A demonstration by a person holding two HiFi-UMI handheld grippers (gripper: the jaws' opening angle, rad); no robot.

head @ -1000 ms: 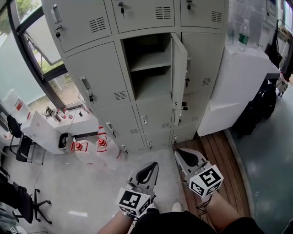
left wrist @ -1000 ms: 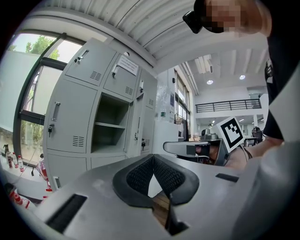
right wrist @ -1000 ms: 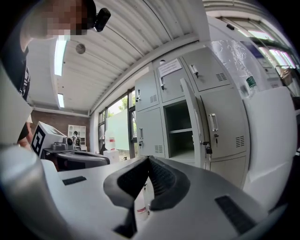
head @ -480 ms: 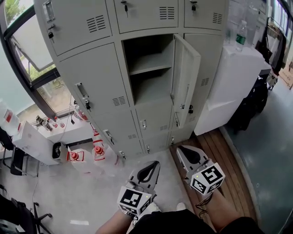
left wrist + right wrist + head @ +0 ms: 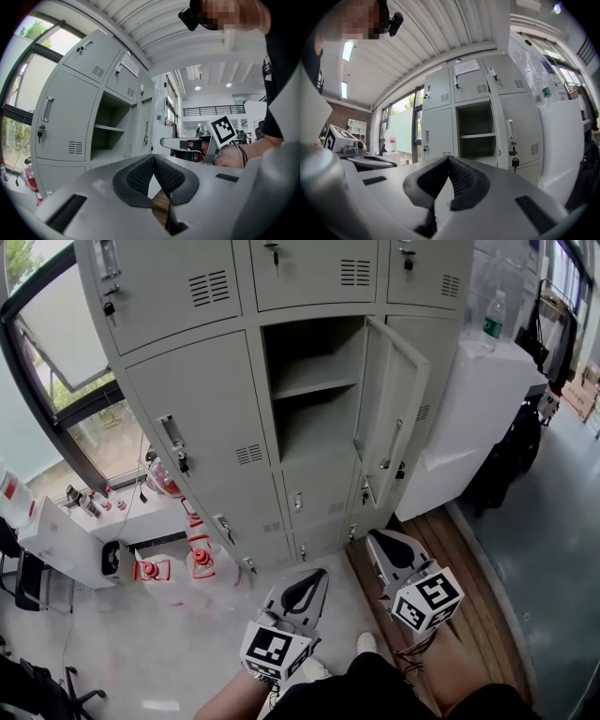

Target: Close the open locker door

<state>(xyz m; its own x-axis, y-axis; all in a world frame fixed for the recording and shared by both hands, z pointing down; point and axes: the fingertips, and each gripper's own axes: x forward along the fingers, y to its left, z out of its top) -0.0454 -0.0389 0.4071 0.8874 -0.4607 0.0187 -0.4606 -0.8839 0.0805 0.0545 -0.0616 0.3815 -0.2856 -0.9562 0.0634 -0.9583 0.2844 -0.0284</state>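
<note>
Head view, looking steeply down: a bank of grey metal lockers [image 5: 187, 409] is seen in front of a standing person. One locker door [image 5: 394, 413] in the middle row is swung outward, hinged at the right side of its compartment [image 5: 314, 418], and stands partly open with its inner face turned toward the opening. A single shelf [image 5: 314, 376] is seen across the compartment.

Both tools are held low in the picture and pointed toward the lockers. The left tongs [image 5: 314, 574] are seen closed, tip against tip, well apart from the door. The right tongs [image 5: 374, 538] are also closed and lie below the door's lower corner, near it but not touching. In the left gripper view and the right gripper view the ribbed pads [image 5: 140, 176] are shown pressed together at the tips, with nothing gripped between them.

To the right of the lockers a white cabinet [image 5: 478, 399] is seen with a bottle [image 5: 488, 317] standing on top. A window [image 5: 56, 352] is seen at the left.
</note>
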